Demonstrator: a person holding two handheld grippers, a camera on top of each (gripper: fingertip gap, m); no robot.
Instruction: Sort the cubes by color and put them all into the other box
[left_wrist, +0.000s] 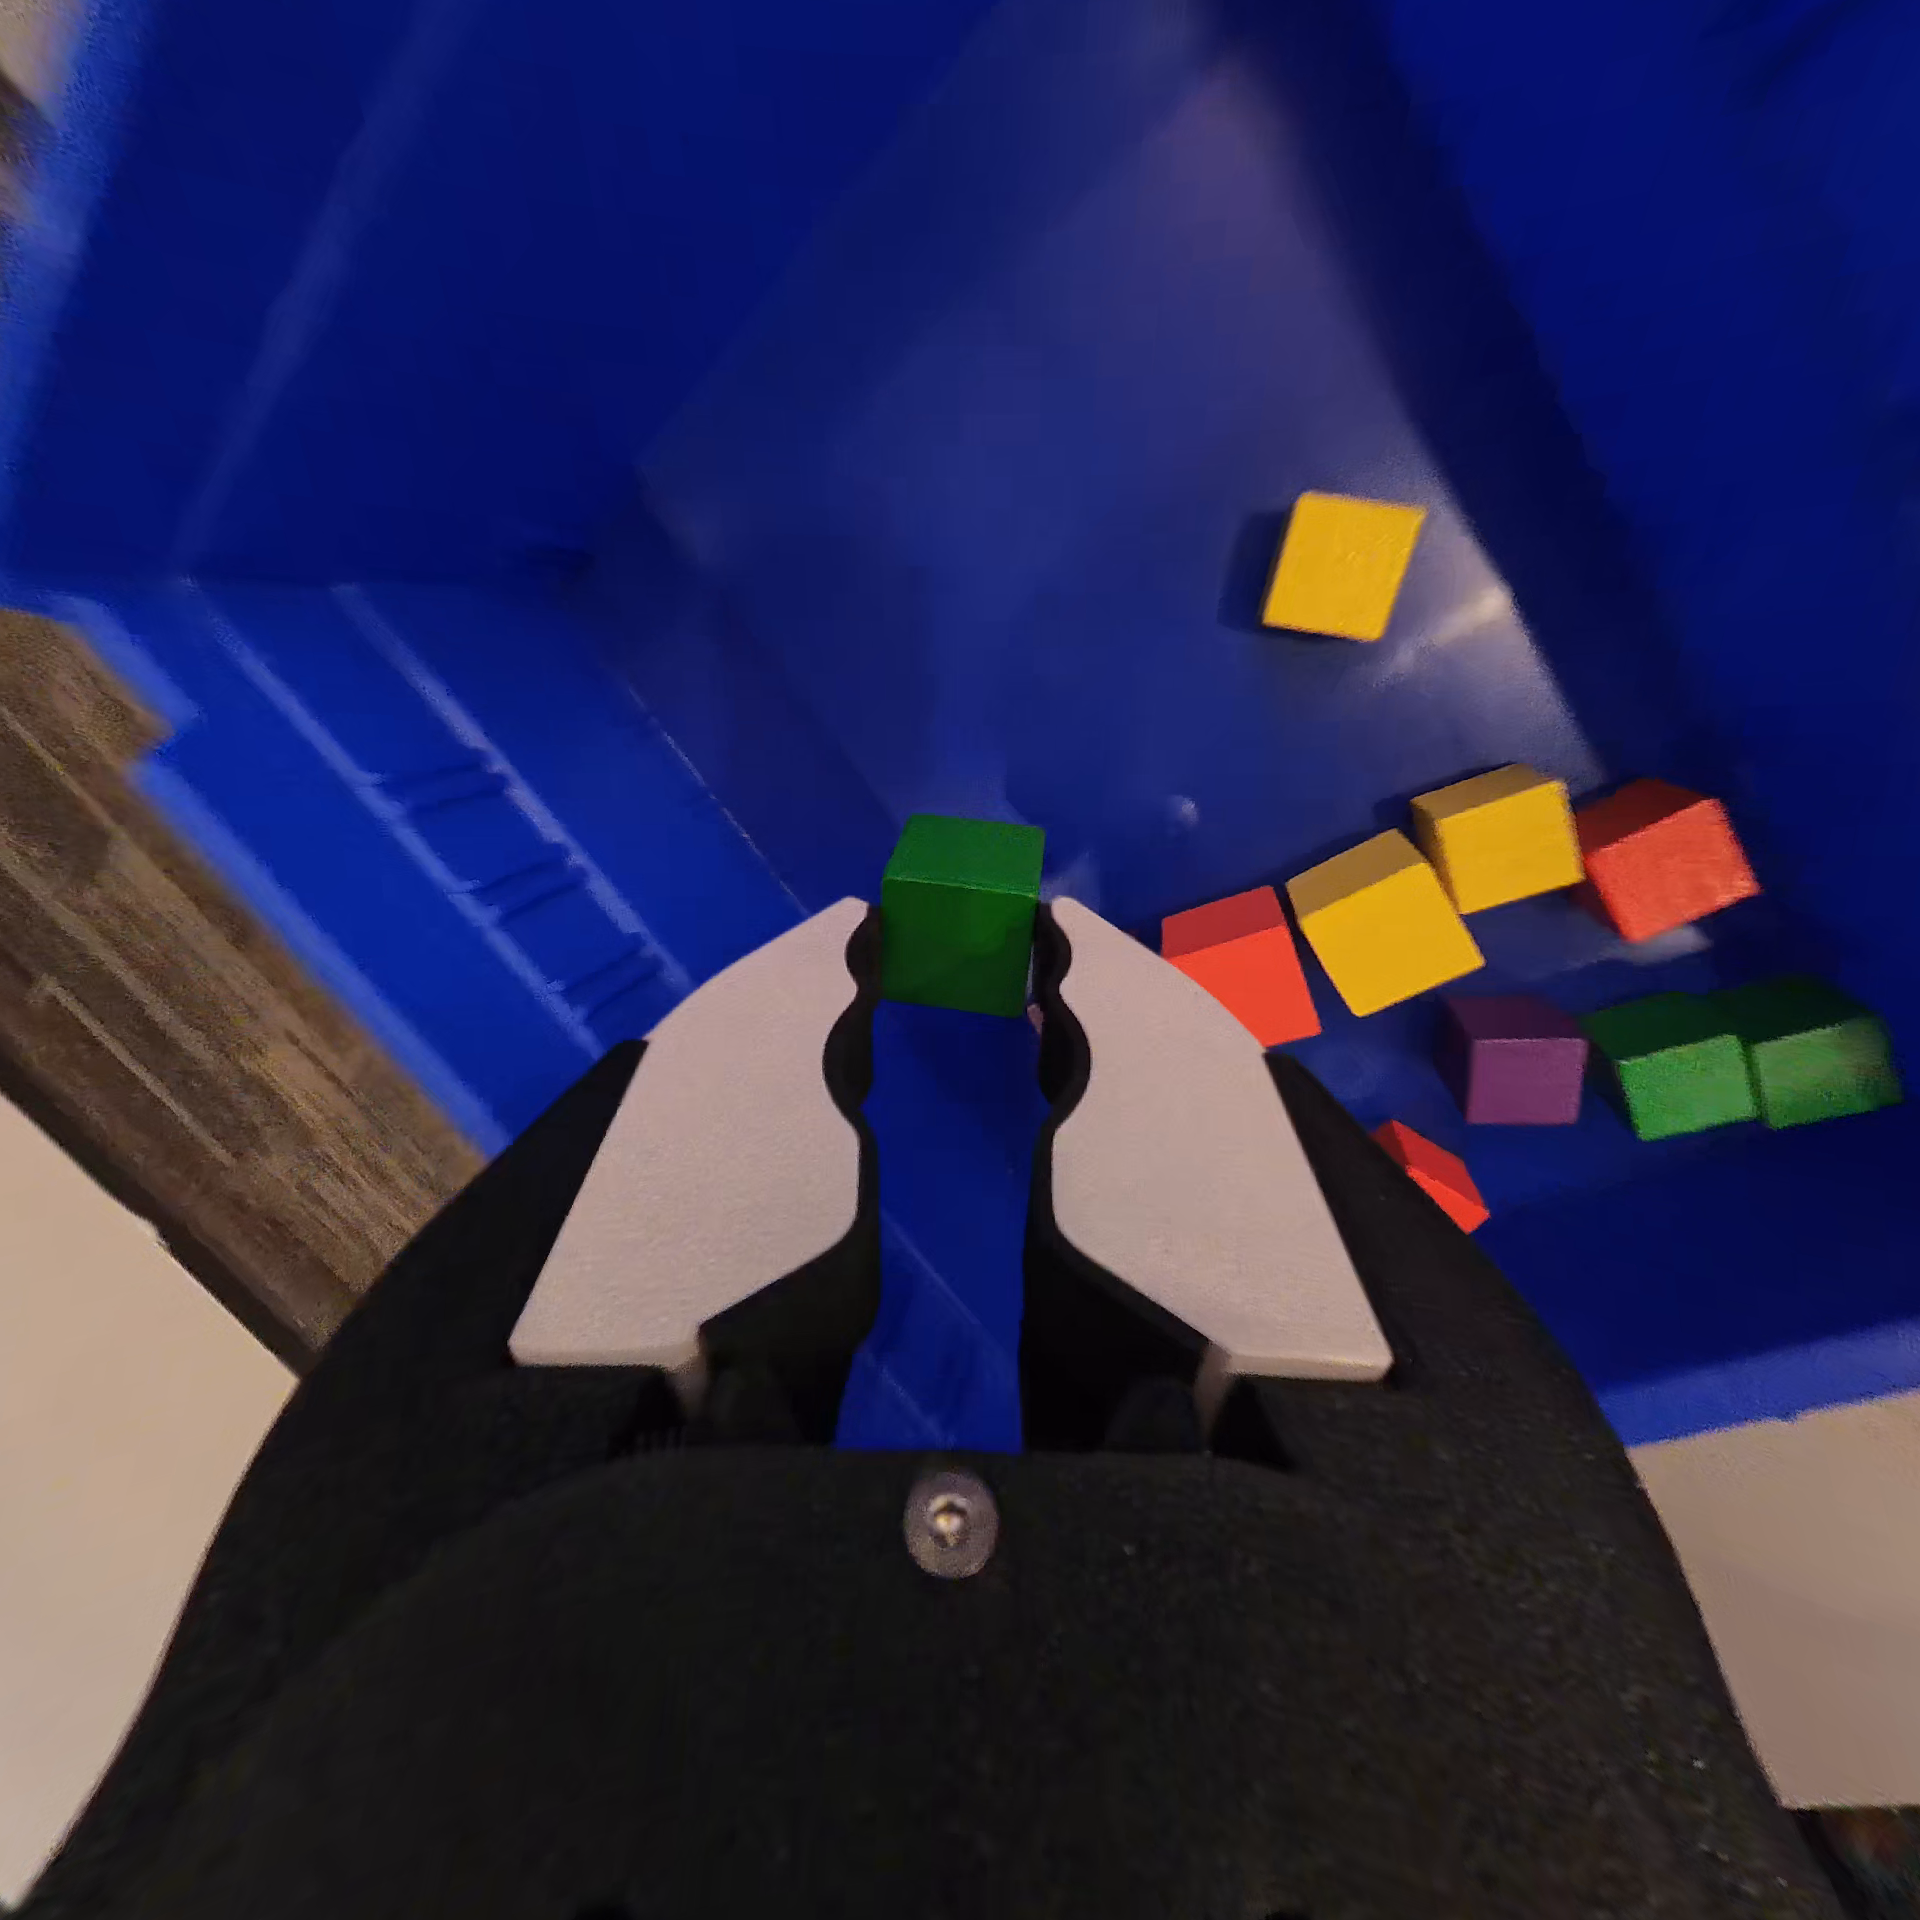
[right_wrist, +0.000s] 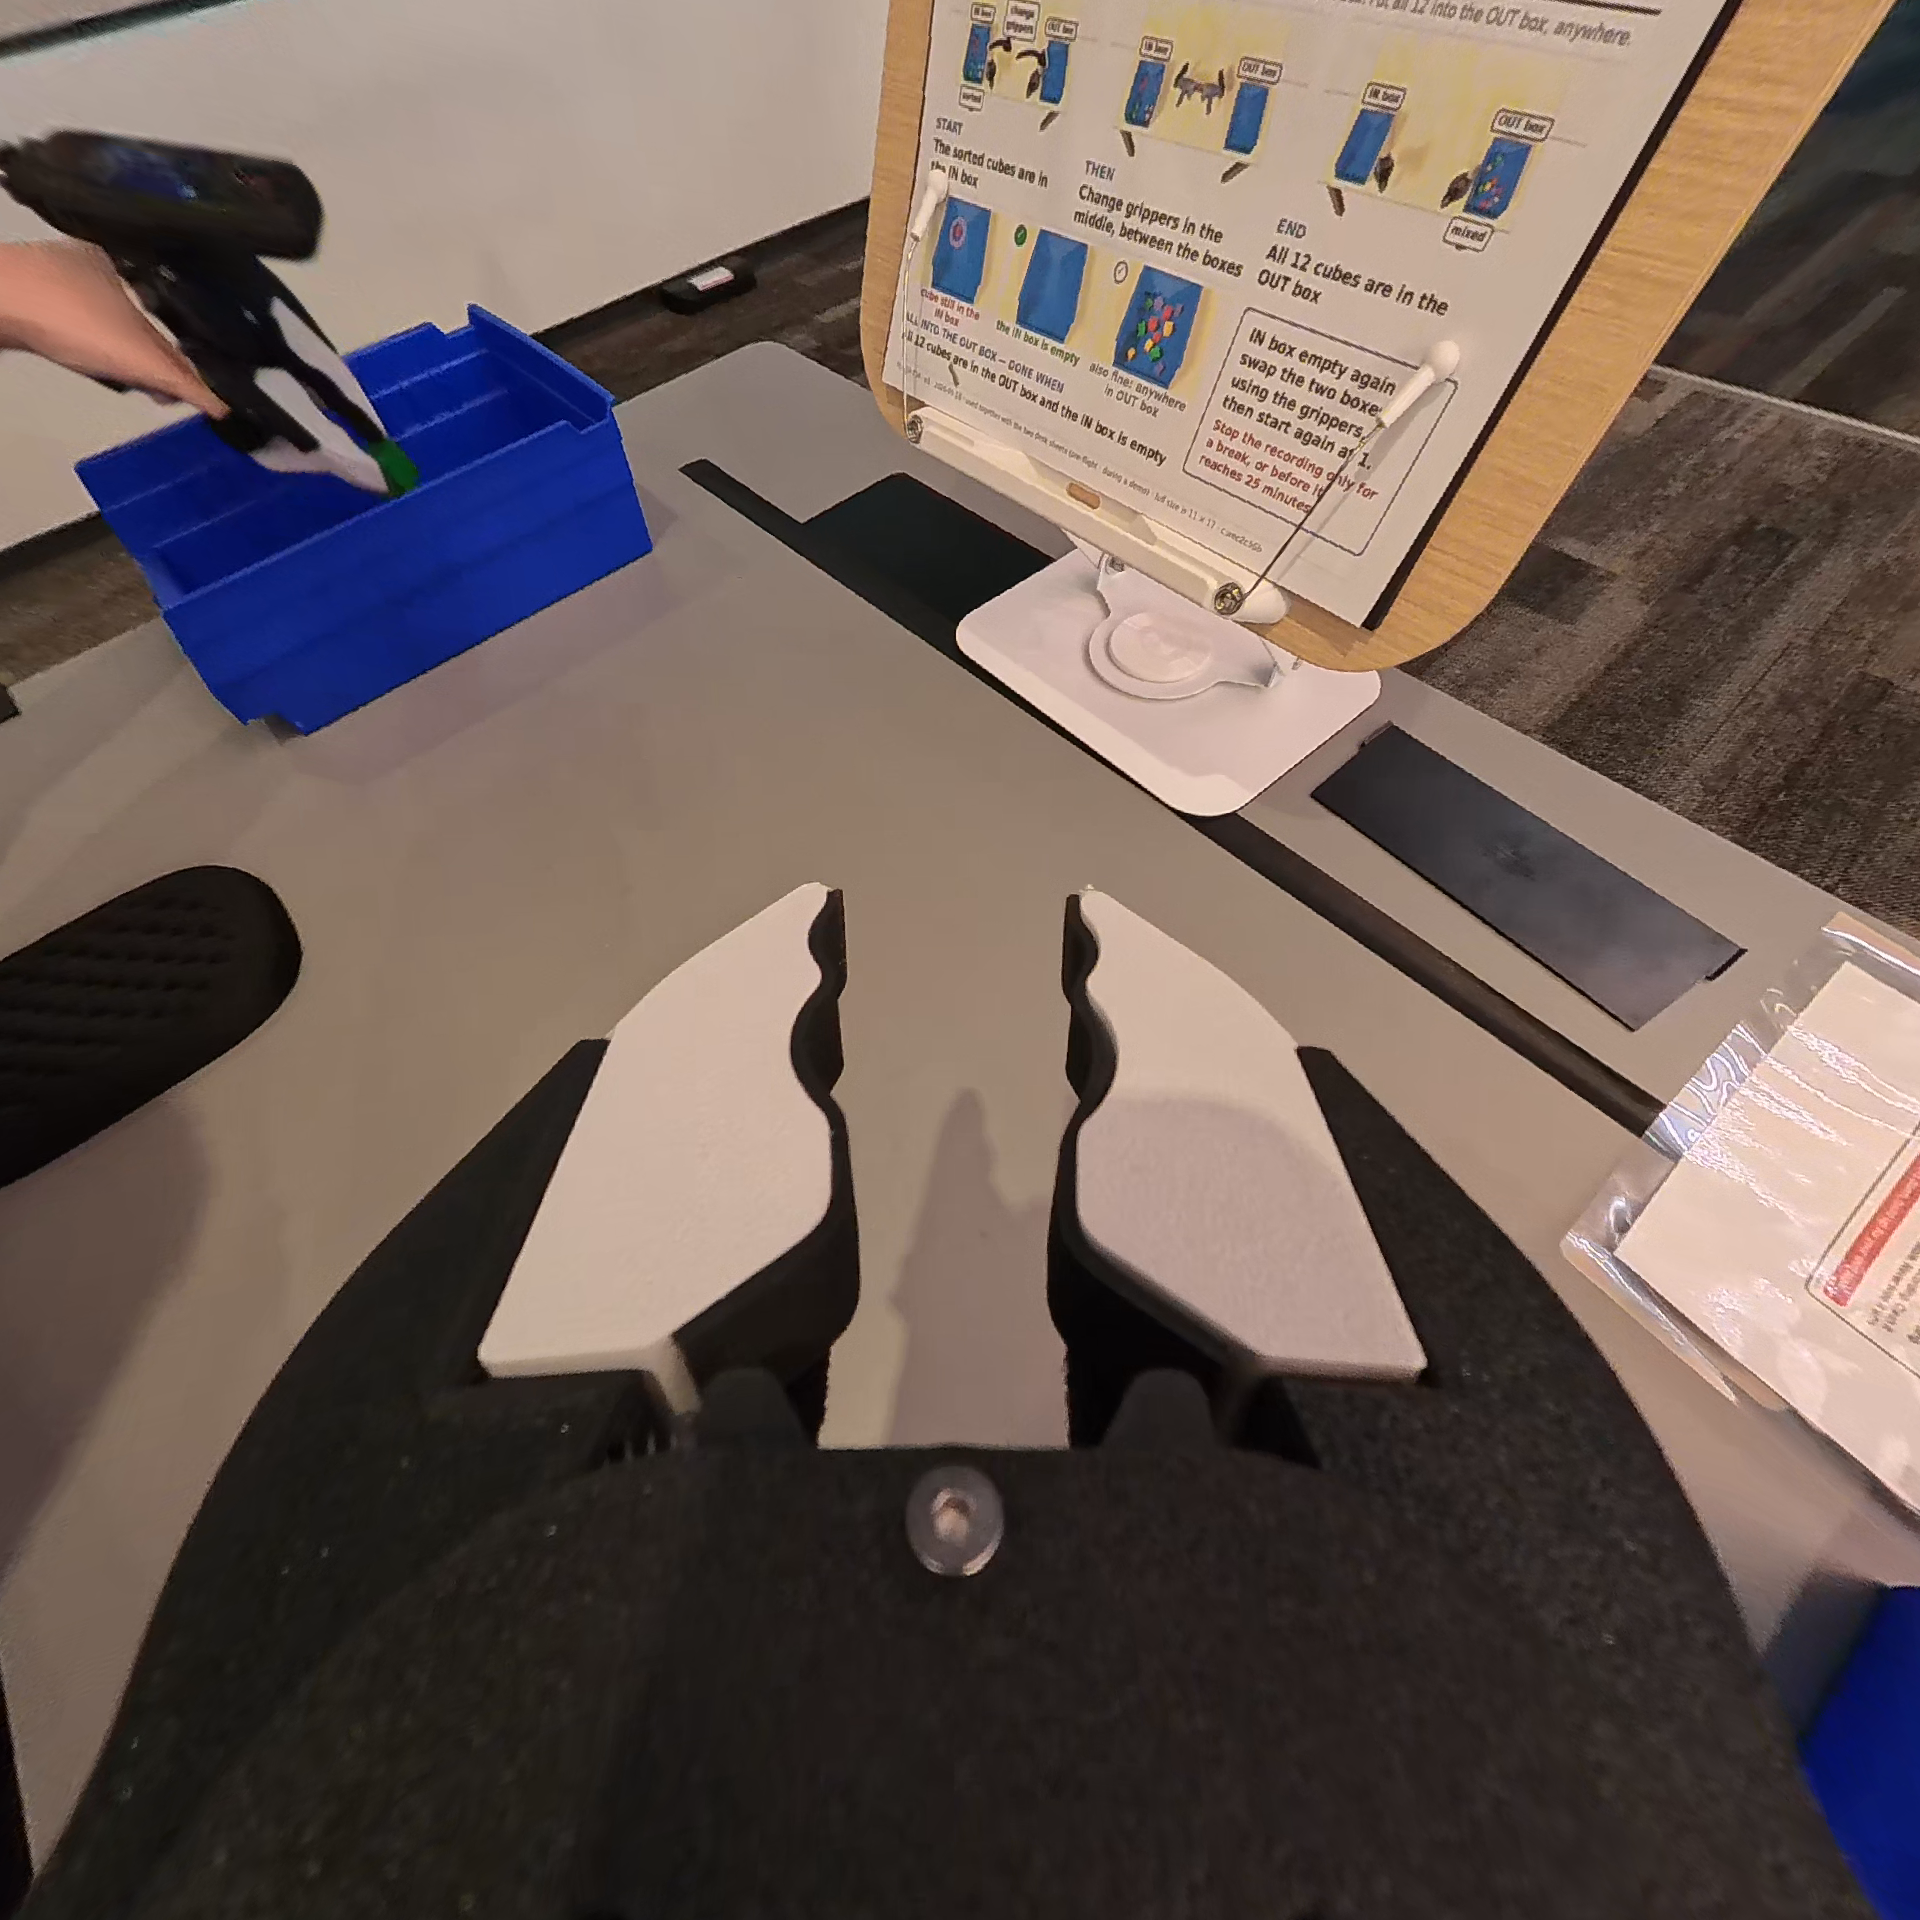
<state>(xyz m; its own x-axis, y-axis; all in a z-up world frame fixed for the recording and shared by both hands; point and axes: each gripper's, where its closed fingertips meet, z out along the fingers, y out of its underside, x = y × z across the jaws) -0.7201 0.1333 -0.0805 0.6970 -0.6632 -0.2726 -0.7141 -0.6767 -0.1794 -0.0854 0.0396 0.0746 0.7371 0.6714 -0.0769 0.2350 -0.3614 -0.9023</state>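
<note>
Even indoor light, strong wide-angle distortion, motion blur at the left in both views.

I see the blue box (left_wrist: 935, 416) floor dim, with a glare streak beside the yellow cube (left_wrist: 1343, 566); its edges smear. On the worktop (right_wrist: 623, 831) I note soft shadows, glare on the plastic sleeve (right_wrist: 1704, 1122), and a blurred far gripper (right_wrist: 379, 473).

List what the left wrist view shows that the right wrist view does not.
Only the left wrist view: the loose cubes inside the blue box, such as a yellow cube and a purple cube.

Only the right wrist view: the open, empty right gripper, the grey table and an instruction board.

Both: the left gripper, shut on a green cube, over the blue box.
</note>
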